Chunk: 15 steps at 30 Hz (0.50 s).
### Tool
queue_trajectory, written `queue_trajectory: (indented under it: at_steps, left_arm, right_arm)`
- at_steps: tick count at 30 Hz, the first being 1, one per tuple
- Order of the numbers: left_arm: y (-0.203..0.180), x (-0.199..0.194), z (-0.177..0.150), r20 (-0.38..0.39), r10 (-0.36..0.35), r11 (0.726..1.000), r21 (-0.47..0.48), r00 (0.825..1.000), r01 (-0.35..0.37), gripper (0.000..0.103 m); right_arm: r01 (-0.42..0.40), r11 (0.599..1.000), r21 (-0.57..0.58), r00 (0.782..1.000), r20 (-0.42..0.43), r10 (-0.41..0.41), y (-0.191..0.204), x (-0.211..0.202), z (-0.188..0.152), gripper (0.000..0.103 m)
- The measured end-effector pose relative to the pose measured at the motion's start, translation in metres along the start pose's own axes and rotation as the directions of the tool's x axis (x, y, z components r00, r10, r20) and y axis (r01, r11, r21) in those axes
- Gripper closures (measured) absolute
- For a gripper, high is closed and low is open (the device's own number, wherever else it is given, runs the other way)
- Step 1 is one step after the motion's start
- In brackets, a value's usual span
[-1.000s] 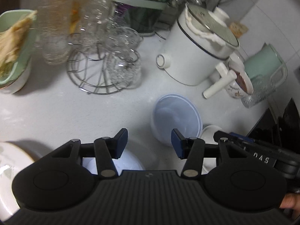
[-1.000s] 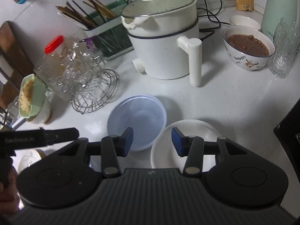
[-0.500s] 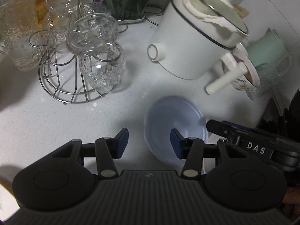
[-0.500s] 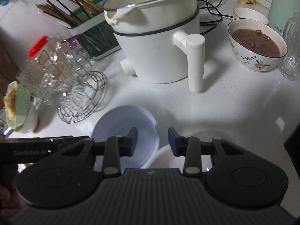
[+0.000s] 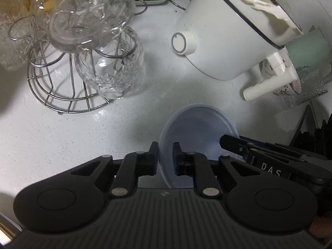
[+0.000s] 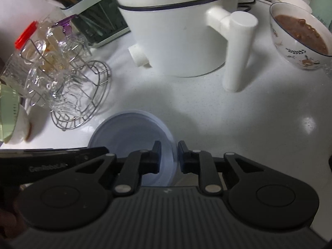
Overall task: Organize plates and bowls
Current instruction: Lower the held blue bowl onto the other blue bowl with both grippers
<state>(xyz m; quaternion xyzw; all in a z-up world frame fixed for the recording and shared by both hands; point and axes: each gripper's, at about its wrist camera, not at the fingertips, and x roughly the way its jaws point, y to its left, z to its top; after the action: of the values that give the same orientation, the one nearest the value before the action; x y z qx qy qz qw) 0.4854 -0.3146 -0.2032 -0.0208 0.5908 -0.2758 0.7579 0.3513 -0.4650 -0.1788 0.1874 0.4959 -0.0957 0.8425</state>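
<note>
A pale blue translucent bowl (image 5: 197,128) sits on the white counter (image 5: 62,141), in front of a white electric pot. My left gripper (image 5: 165,152) is shut on the bowl's left rim, one pad inside and one outside. In the right wrist view the same bowl (image 6: 128,132) lies low in the middle. My right gripper (image 6: 169,151) straddles its right rim, its jaws closing, with a thin gap still showing beside the rim. Each gripper's black body also shows in the other's view.
A wire rack (image 5: 68,95) with upturned glasses (image 5: 110,68) stands left of the bowl. The white pot (image 6: 176,37) and its thick handle (image 6: 238,51) stand just behind. A bowl of brown food (image 6: 298,35) is at the far right, a chopstick holder (image 6: 97,22) at the back left.
Both grippers came down and forward onto the blue bowl. The left jaws went from wide apart to clamped on the rim. The right jaws narrowed around the opposite rim.
</note>
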Motion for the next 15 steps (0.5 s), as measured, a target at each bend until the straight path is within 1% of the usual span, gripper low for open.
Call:
queue_trajectory:
  at_steps: [4,7,9,12,15]
  left_arm:
    - [0.001,0.001,0.004,-0.006,-0.015,1.000,-0.011,1.000,0.015,0.086]
    - [-0.001,-0.009,0.006,0.010,-0.024,1.000,0.003,1.000,0.024,0.086]
    - [-0.003,-0.017,0.009,0.006,-0.035,0.999,-0.007,0.999,0.036,0.086]
    - [-0.009,-0.040,0.012,0.037,-0.046,0.999,0.010,0.998,0.045,0.086]
    - [-0.014,-0.054,0.012,0.048,-0.055,0.998,0.027,0.997,0.053,0.086]
  right_arm:
    - [0.001,1.000,0.019,1.000,-0.012,-0.001,0.000,0.001,0.001,0.083]
    - [-0.003,0.999,0.033,1.000,-0.003,0.003,0.000,-0.005,0.003,0.082]
    - [-0.005,0.999,0.041,1.000,0.005,0.005,0.001,-0.012,0.005,0.083]
    - [-0.034,0.998,0.056,0.998,0.053,0.031,0.001,-0.035,0.008,0.082]
    - [-0.052,0.996,0.073,0.996,0.083,0.046,0.001,-0.053,0.005,0.083]
